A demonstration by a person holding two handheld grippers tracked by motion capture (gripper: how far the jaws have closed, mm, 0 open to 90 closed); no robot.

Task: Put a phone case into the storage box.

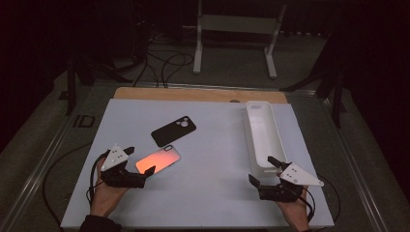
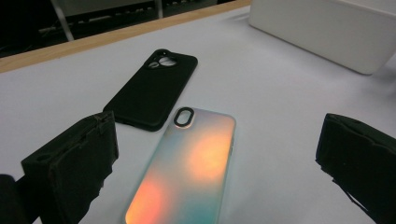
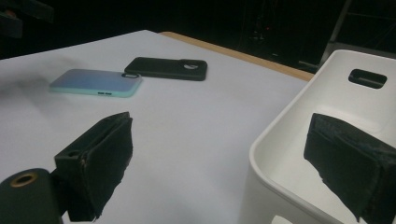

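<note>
Grippers both gape, holding nothing. Left gripper (image 1: 141,160) straddles the iridescent case (image 1: 158,158) at the board's (image 1: 212,145) seven o'clock; black case (image 1: 173,130) touches it at one o'clock. Right gripper (image 1: 263,170) straddles the tray's (image 1: 254,140) near rim.

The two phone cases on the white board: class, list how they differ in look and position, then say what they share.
Colour: the black case is matte and dark; the iridescent case glows orange and teal.
Camera cutout: the black case has a wide opening; the iridescent case has a small oval.
Position: the iridescent case lies between the left tongs, which are open; the black case lies farther off.
Shared: both lie flat, back up, corners nearly touching.
</note>
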